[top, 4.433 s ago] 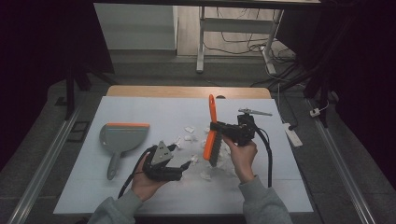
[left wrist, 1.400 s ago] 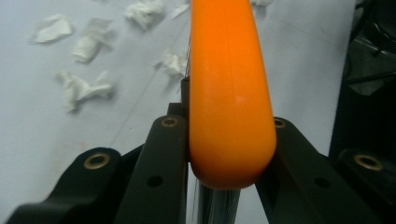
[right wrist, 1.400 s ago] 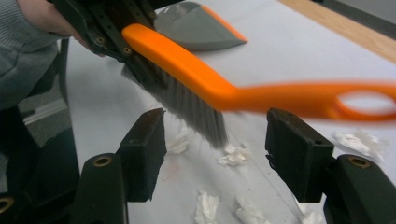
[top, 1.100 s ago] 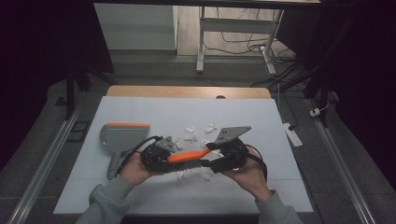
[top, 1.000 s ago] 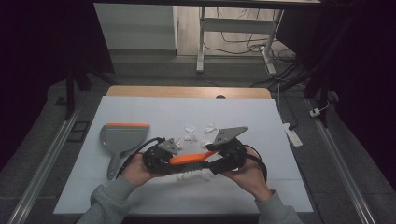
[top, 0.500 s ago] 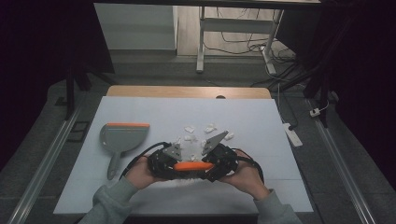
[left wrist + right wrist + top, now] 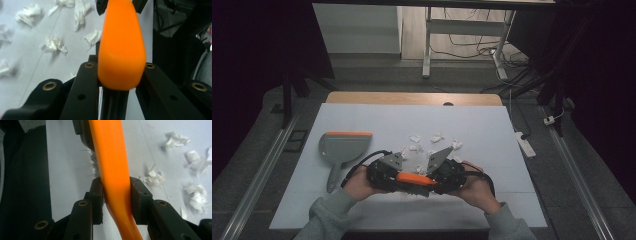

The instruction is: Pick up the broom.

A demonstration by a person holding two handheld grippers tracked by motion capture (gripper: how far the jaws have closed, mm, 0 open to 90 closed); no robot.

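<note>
White sheeting covers the counter [image 7: 362,210], which stands in a dim room; we work outward from each gripper.

Left gripper [image 7: 117,75]: its black jaws are clamped on the rounded butt end of the orange plastic hand brush [image 7: 414,178]. Right gripper [image 7: 116,195]: its jaws have just been closing and now press both flanks of the same brush farther along, where the handle narrows. In the high view the left gripper [image 7: 384,175] and right gripper [image 7: 447,175] face each other low over the near half of the counter, with the brush lying level between them.

Handling judgement: we rate the brush as light and rigid, with a smooth moulded surface that can slip or twist between flat pads. The handle swells toward the butt, so a grip at the narrow waist seats best and resists pulling out lengthwise. The whitish bristles [image 7: 95,162] under the brush are soft; we do not clamp there.

Scattered scraps of torn white paper [image 7: 427,142] lie just beyond the grippers, light enough to scatter under a fast stroke. A grey plastic dustpan with an orange lip [image 7: 343,147] rests to the left, apart from the scraps. Dark floor, cables and a table frame surround the counter.
</note>
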